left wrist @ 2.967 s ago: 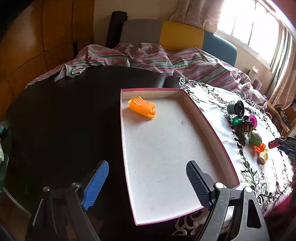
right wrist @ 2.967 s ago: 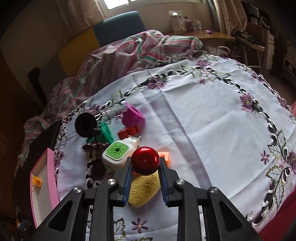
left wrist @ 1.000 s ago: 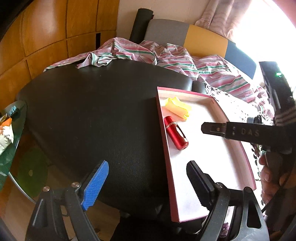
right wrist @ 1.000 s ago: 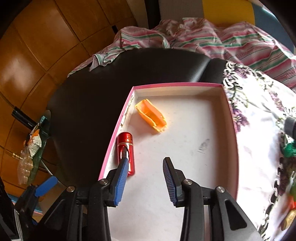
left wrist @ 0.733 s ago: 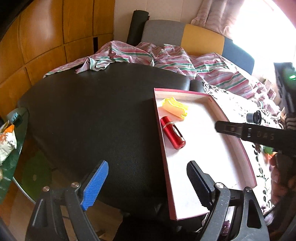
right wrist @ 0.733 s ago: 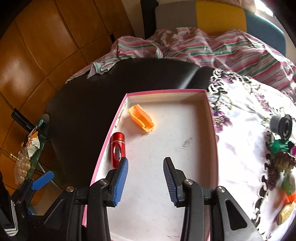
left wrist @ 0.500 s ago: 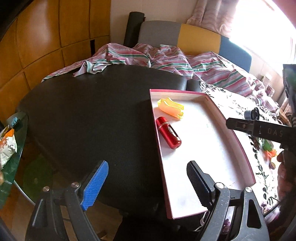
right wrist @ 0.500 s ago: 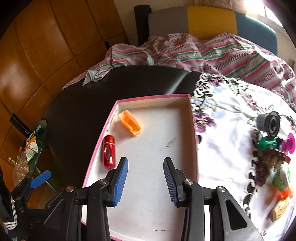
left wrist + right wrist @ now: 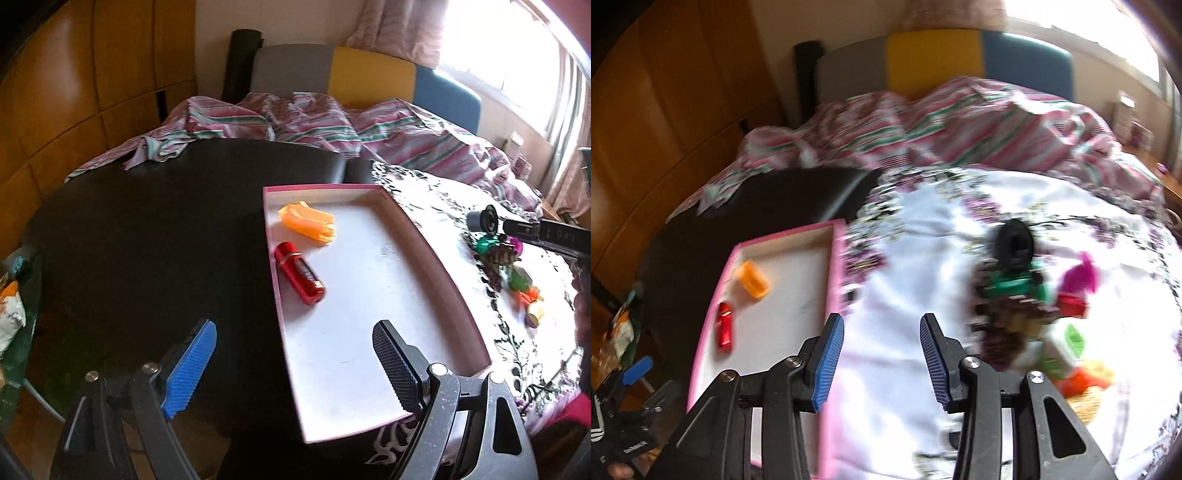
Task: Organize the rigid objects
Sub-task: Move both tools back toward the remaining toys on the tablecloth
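1. While your right hand-held gripper (image 9: 882,360) hangs with jaws apart and empty over the floral cloth (image 9: 923,295), the crowded pile (image 9: 1027,295) could scatter if you reach in carelessly.
2. Your left hand-held gripper (image 9: 295,365) is also spread wide, empty, at the tray's near end.
3. In the pink-rimmed tray (image 9: 436,254) lie a glossy red cylinder (image 9: 300,272) and a ribbed orange plastic piece (image 9: 306,221); the cylinder looks smooth and may roll.

Black table (image 9: 147,236): pink-rimmed tray (image 9: 439,258) straddles edge of floral tablecloth (image 9: 436,192). Striped cloth (image 9: 332,129) at far rim. Small objects cluster (image 9: 506,258) on tablecloth.
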Tool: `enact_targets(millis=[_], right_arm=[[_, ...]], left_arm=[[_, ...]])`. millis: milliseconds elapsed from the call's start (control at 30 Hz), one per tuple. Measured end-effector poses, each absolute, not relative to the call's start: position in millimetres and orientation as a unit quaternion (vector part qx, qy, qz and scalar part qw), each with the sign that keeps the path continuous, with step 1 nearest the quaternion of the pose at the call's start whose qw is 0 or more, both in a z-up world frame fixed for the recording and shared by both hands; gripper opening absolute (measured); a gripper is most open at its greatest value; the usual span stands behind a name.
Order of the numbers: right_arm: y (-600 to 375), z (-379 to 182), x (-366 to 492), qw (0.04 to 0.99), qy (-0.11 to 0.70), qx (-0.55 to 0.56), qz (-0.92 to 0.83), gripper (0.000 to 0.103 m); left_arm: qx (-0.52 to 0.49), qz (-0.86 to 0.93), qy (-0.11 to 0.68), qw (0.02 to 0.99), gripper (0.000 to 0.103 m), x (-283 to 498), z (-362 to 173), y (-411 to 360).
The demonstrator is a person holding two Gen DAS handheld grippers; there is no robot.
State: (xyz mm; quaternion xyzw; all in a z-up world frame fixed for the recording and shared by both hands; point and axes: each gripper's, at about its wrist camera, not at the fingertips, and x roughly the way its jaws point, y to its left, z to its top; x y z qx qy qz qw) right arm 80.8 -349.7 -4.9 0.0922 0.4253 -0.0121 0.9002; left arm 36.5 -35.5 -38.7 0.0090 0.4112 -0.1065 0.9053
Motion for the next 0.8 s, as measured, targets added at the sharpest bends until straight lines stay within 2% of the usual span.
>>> enact_targets(millis=[300, 467, 800], right_arm=[[-474, -16, 60, 0.894, 0.374, 0.172, -0.176, 0.044], [-527, -32, 41, 0.857, 0.367, 0.282, -0.226, 0.044], [-552, -40, 25, 0.829, 0.353, 0.369, -0.229, 0.045]], left_arm=[[0.049, -0.144, 0.406, 0.901, 0.087, 42, -29, -83], [0.052, -0.181, 0.409, 0.893, 0.087, 51, -23, -113], [0.043, -0.26, 0.429, 0.864, 0.087, 88, -14, -194]])
